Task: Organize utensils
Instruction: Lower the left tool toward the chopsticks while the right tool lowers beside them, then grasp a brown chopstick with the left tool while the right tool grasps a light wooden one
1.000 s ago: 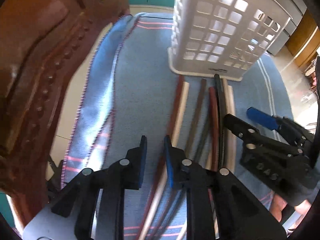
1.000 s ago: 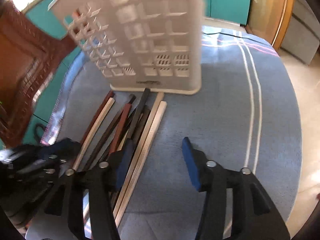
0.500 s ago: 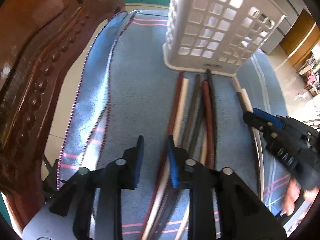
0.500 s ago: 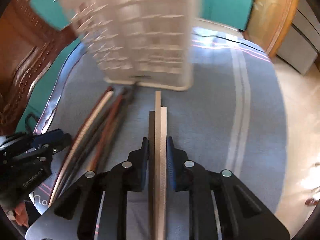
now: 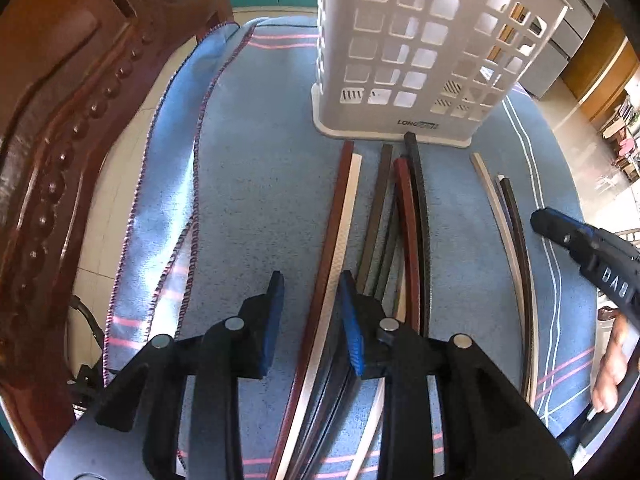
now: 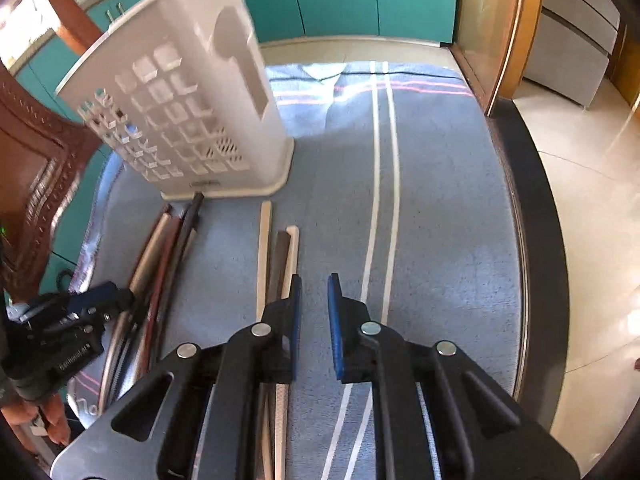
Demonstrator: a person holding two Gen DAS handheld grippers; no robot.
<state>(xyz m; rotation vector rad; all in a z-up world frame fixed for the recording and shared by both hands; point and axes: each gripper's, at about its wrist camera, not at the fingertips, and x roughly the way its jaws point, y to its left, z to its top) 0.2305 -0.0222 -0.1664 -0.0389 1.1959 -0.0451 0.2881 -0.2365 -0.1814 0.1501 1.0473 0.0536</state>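
Nearest the left wrist camera, the left gripper point(image 5: 312, 292) points steeply down with its jaws part open. They straddle a dark red chopstick point(image 5: 334, 224) and a white chopstick point(image 5: 344, 232) but do not pinch them, probably lining up to lift the pair together. The main bunch of chopsticks point(image 5: 404, 216) lies just beside them on the blue cloth point(image 5: 248, 184) covering the worktop point(image 6: 536, 240).

The right gripper point(image 6: 314, 292) has its jaws closing with only cloth between them. Three chopsticks point(image 6: 280, 256) lie well apart from the bunch, running under its left finger, likely sorted into a group of their own.

Beyond, the white basket point(image 5: 400, 60) stands upright with the chopstick tips pointing at its base, handy for dropping them in. A wooden chair point(image 5: 60, 140) stands at the side.
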